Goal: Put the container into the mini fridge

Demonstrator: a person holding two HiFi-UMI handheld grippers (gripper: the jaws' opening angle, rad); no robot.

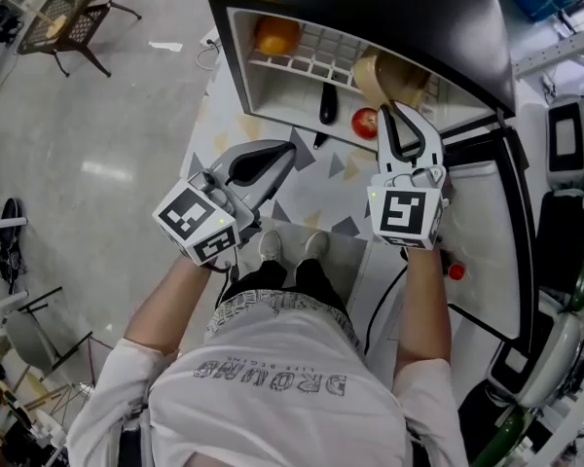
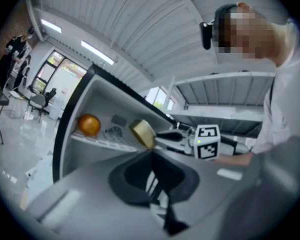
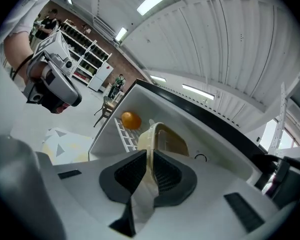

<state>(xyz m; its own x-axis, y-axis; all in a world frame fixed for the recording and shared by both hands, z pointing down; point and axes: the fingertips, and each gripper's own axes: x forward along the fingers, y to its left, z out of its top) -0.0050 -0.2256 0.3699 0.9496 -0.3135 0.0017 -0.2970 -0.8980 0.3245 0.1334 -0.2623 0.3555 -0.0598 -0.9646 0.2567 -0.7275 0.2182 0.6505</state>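
The beige container (image 1: 387, 78) hangs tilted at the mouth of the open mini fridge (image 1: 370, 8), over its white wire shelf (image 1: 321, 58). My right gripper (image 1: 397, 110) is shut on the container's rim, and in the right gripper view the wall of the container (image 3: 162, 139) sits pinched between the dark pads of the right gripper (image 3: 149, 159). My left gripper (image 1: 290, 151) hovers low in front of the fridge, left of the container, with its jaws together and nothing in them. In the left gripper view the left gripper (image 2: 151, 158) points toward the container (image 2: 142, 132).
An orange (image 1: 275, 35) lies on the shelf at the left. A red apple (image 1: 365, 122) and a black object (image 1: 328, 105) sit at the fridge's lower front. The open fridge door (image 1: 482, 222) stands to the right. A patterned mat (image 1: 307, 178) covers the floor in front.
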